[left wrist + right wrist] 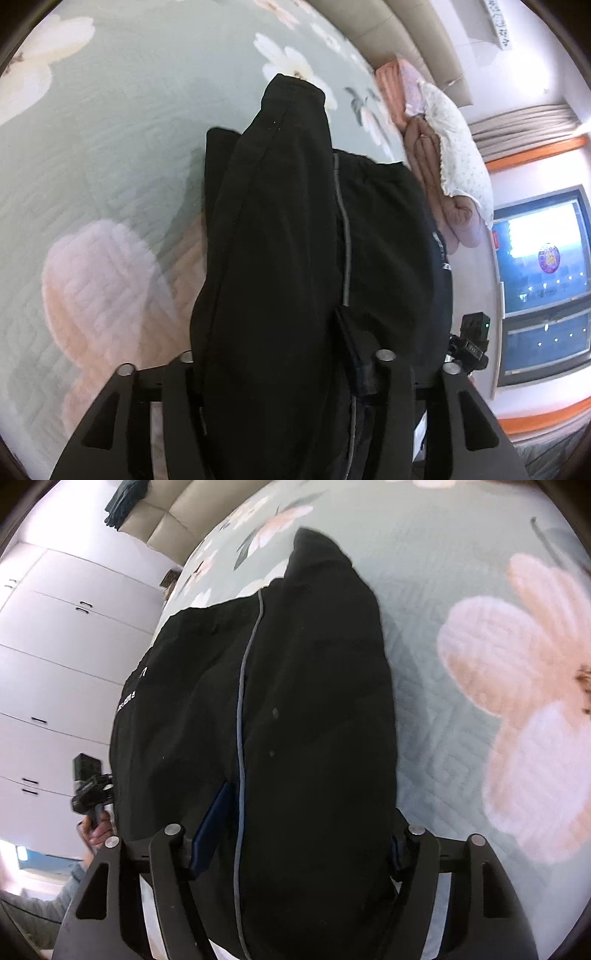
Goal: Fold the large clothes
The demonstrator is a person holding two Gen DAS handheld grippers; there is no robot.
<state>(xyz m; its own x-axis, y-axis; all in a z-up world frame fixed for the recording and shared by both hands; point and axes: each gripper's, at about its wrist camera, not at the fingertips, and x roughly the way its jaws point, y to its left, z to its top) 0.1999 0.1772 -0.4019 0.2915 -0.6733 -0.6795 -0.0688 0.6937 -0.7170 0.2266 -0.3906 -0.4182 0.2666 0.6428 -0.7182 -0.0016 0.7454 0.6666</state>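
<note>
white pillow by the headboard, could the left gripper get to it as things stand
Probably not directly. The left gripper has the black jacket bunched between its fingers, and that bulk lies between it and the white pillow at the bed's far edge.

Pale green floral quilt [110, 155] covered bed. Beige padded headboard [402, 40] stood behind it. Pink folded blankets [432, 155] lay stacked at bed's far edge, white dotted pillow [461, 155] on top. Window [543, 258] with curtain [524, 122] beyond. White wardrobe doors [62, 646] alongside bed.

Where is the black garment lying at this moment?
In both wrist views the black garment fills the centre, bunched between each gripper's fingers and stretching away over the floral bedspread.
</note>
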